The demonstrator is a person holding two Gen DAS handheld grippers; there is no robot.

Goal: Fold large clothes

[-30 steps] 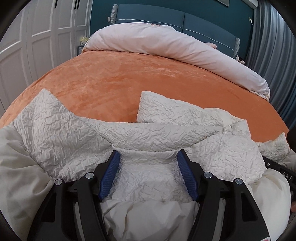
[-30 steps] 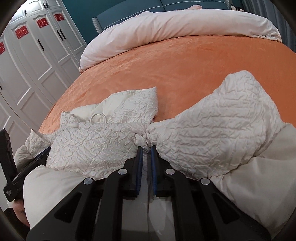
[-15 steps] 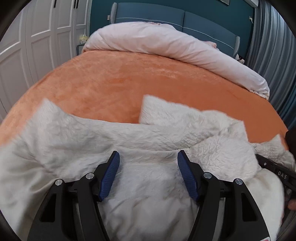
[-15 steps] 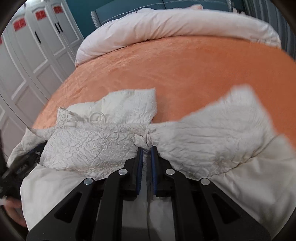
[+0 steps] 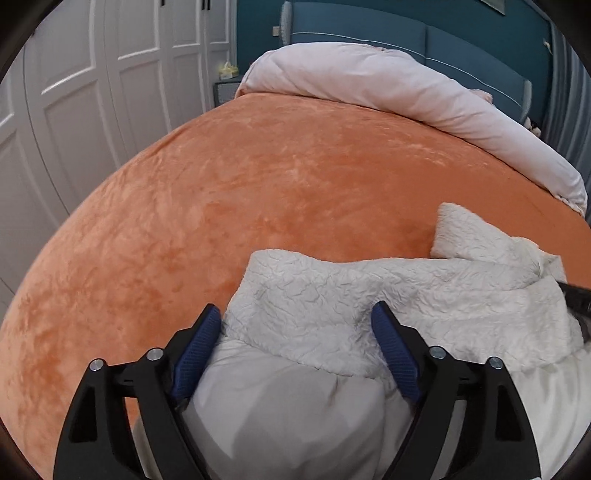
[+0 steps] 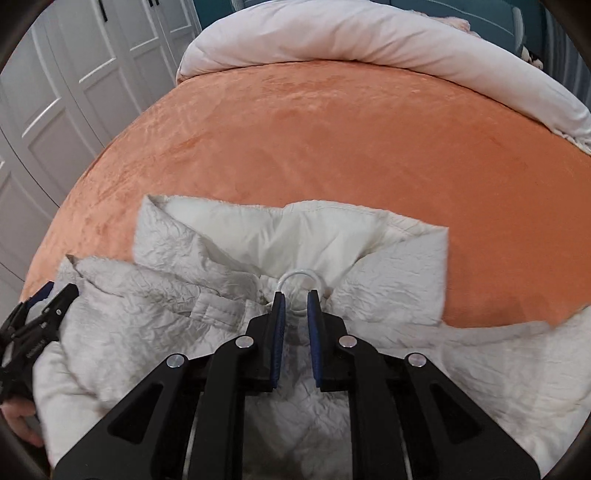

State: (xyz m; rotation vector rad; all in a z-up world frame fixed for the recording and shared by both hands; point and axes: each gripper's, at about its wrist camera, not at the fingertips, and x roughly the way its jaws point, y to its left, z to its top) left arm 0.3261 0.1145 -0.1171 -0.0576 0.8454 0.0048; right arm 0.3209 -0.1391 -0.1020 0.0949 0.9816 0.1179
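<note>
A cream crinkled padded jacket [image 5: 332,295] lies bunched at the near edge of the orange bed; in the right wrist view it [image 6: 166,302] shows its smooth lining and a white ring [image 6: 300,278]. My left gripper [image 5: 295,325] is open, its blue pads either side of a fold of the jacket. My right gripper [image 6: 295,306] has its jaws a little apart over the jacket just below the ring, holding nothing. The left gripper also shows at the left edge of the right wrist view [image 6: 37,317].
The orange bedspread [image 5: 258,177] stretches ahead. A rolled pale duvet [image 5: 388,85] lies along the head of the bed against a blue headboard [image 5: 406,33]. White wardrobe doors [image 5: 74,92] stand to the left.
The right gripper has let go of the jacket fold and its jaws have parted slightly. The left sleeve has been folded in over the body. The left gripper has stayed open.
</note>
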